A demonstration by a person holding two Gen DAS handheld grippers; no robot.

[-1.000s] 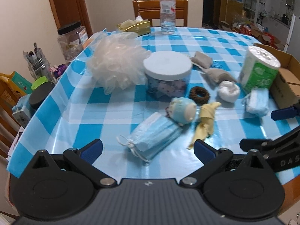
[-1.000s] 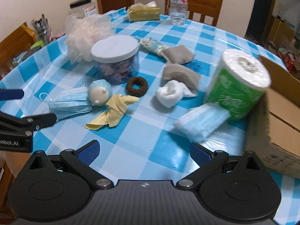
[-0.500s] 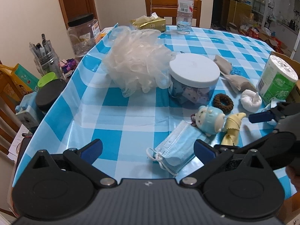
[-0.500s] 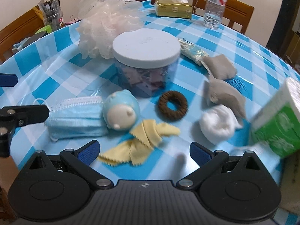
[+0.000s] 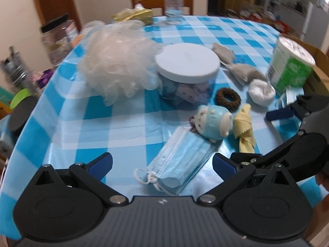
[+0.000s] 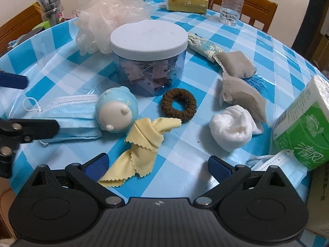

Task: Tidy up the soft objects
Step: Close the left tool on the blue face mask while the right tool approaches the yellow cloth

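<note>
Soft things lie on a blue-checked table point(image 6: 277, 47): a blue face mask point(image 5: 181, 160) point(image 6: 67, 121), a blue plush ball toy point(image 6: 116, 112) point(image 5: 213, 121), a yellow cloth point(image 6: 141, 146), a brown hair tie point(image 6: 178, 105), a white cloth wad point(image 6: 230, 131), two grey pouches point(image 6: 236, 63), a white mesh pouf point(image 5: 117, 65). My left gripper point(image 5: 162, 164) is open, its fingers either side of the mask's near end. My right gripper point(image 6: 157, 167) is open over the yellow cloth's near end.
A lidded clear jar point(image 6: 149, 55) stands mid-table. A green-wrapped paper roll point(image 6: 302, 131) leans on a cardboard box point(image 5: 316, 65) at right, a second mask point(image 6: 279, 164) below it. A tissue box point(image 6: 186, 2) and water bottle point(image 6: 231, 2) stand at the far edge.
Both grippers have moved forward and lower toward the table. The mask now lies between my left fingers, and the yellow cloth reaches between my right fingers. Nothing has been picked up.
</note>
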